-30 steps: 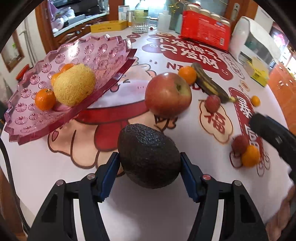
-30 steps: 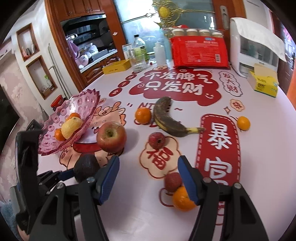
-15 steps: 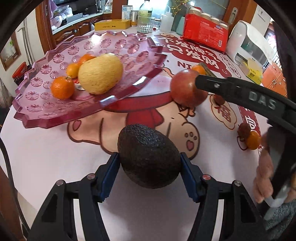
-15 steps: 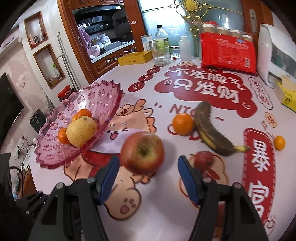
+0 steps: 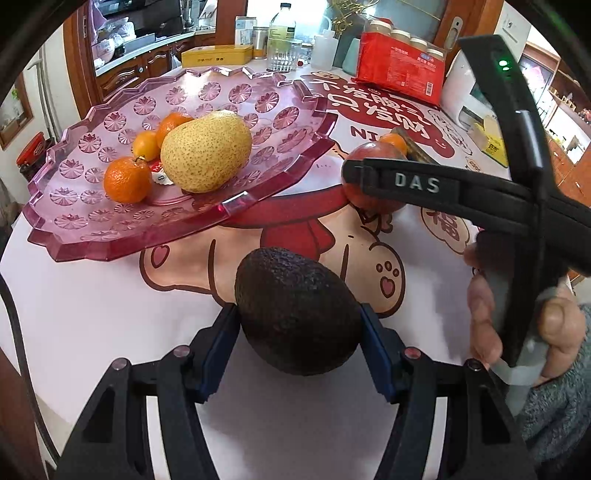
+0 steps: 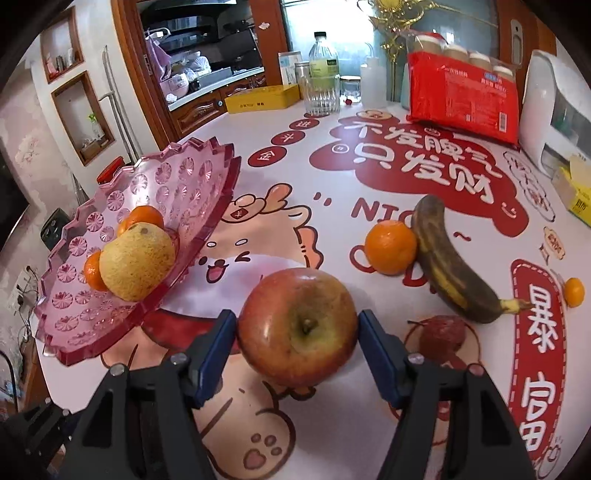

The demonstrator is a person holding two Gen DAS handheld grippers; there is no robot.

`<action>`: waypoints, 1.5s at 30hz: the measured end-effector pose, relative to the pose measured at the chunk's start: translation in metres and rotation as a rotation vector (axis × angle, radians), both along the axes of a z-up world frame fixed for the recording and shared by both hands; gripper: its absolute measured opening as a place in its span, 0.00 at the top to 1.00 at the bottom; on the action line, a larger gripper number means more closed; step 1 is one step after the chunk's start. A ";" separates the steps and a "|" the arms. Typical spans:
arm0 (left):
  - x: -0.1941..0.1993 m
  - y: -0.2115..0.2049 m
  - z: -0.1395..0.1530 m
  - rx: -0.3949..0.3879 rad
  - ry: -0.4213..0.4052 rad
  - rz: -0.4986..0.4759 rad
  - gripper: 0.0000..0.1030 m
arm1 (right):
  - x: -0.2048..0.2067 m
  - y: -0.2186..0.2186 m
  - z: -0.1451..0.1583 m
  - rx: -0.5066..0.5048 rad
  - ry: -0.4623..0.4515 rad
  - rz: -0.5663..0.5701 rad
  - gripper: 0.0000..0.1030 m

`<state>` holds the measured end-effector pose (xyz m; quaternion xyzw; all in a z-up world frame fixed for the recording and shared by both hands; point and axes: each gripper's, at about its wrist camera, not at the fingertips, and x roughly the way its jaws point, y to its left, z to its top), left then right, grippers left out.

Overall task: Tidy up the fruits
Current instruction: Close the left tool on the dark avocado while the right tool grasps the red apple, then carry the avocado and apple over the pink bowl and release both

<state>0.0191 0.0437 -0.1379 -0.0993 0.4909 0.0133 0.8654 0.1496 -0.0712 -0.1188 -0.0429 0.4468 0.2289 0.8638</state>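
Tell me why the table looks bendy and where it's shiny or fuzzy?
Both views bend because of the round fisheye lens, with dark corners. Left wrist view: the pink tray rim glints, the avocado is sharp. Right wrist view: the apple is clear, the banana slightly soft, window light is bright behind the bottle.

I'm looking across a table [image 6: 332, 177] covered in a white cloth printed with red Chinese characters and cartoon figures. Behind it stands dark reddish-brown wooden cabinetry [image 6: 192, 110] with drawers and an open recess crowded with kitchen clutter. To the left, a pale patterned wall [image 6: 22, 122] has two wood-framed niches [image 6: 83, 118] holding small items. At the table's far edge I see a yellow box [image 6: 262, 99], a clear plastic bottle [image 6: 323, 55], a ribbed glass [image 6: 322, 94], a red multipack of jars [image 6: 461, 92] and a white appliance [image 6: 554, 122]. Bright daylight comes through a glazed panel [image 6: 306, 18] behind the bottle.
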 end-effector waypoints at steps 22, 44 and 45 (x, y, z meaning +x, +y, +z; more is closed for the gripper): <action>-0.002 -0.019 0.014 0.042 -0.015 -0.038 0.39 | -0.021 -0.034 0.019 0.108 -0.023 -0.045 0.35; 0.002 -0.016 0.101 0.037 -0.159 -0.034 0.39 | -0.047 -0.049 0.100 0.186 -0.193 -0.018 0.35; 0.004 -0.011 0.105 0.037 -0.162 -0.024 0.39 | -0.048 -0.047 0.104 0.189 -0.200 -0.012 0.35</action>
